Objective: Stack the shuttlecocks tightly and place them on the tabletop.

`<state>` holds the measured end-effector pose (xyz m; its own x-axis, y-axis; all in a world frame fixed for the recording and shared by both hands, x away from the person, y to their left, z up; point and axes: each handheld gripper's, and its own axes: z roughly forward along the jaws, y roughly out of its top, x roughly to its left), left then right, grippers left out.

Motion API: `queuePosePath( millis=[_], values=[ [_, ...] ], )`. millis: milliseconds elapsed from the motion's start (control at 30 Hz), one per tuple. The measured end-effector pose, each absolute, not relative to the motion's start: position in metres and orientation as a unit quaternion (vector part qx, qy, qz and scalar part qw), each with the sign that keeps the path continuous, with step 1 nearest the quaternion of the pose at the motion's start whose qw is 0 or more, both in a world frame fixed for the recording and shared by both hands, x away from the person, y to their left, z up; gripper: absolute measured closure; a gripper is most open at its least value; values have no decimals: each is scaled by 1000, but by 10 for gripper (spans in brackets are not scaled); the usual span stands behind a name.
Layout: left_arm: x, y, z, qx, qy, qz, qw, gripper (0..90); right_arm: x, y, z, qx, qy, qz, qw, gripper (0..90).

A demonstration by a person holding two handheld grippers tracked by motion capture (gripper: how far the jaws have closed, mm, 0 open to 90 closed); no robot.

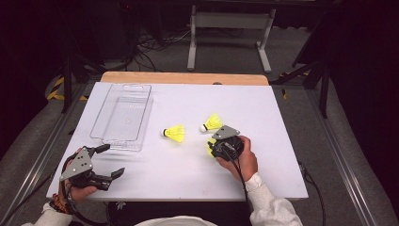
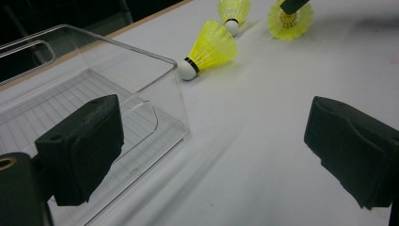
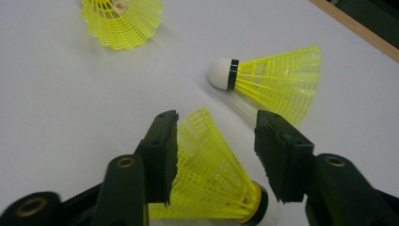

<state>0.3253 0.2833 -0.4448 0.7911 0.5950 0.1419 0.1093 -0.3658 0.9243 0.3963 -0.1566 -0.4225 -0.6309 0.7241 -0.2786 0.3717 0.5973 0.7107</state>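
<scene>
Right gripper (image 3: 214, 155) first: its two black jaws stand on either side of a yellow shuttlecock (image 3: 211, 179) lying on the white table (image 3: 56, 117), skirt pointing away from the camera, dark-banded base toward it. The left jaw sits right against the mesh skirt; the right jaw is clear of it, a strip of table showing between pad and feathers. So the jaws are part-way apart and bracketing the shuttlecock, not clamped on it.

Just beyond the jaw tips lies a second shuttlecock (image 3: 273, 82), on its side, white cork toward the left of the right gripper view, skirt fanning to the right. Further off, near the top left of that view, a third shuttlecock (image 3: 122, 19) shows its open skirt to the camera.

From the high view, the right gripper (image 1: 214, 146) sits right of the table's middle, the person's right hand (image 1: 242, 160) wrapped behind it, with the two free shuttlecocks just above and to its left.

Over to the left gripper (image 2: 211, 141): its jaws are spread wide with nothing but bare table between them. One jaw is in front of the near end wall of a clear plastic tray (image 2: 141, 84), which is empty and ribbed on the bottom. In the high view that gripper (image 1: 108, 162) rests at the near left corner, just below the tray.
</scene>
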Motion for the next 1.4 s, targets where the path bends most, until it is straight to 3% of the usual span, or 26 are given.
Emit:
queuePosePath(
  millis=[200, 400, 800, 1100, 1400],
  values=[
    [325, 283, -444, 793, 222, 236, 516, 63, 395, -157, -423, 316, 851, 305, 289, 801],
    [325, 284, -445, 792, 222, 235, 518, 63, 393, -159, -418, 314, 845, 303, 309, 893],
    [326, 284, -445, 793, 221, 231, 518, 64, 384, -160, -403, 308, 821, 367, 311, 900],
    [327, 282, -446, 794, 222, 229, 517, 63, 382, -142, -396, 297, 799, 467, 235, 900],
    [327, 282, -446, 794, 221, 228, 518, 63, 395, -147, -415, 323, 786, 498, 174, 900]
  ],
)
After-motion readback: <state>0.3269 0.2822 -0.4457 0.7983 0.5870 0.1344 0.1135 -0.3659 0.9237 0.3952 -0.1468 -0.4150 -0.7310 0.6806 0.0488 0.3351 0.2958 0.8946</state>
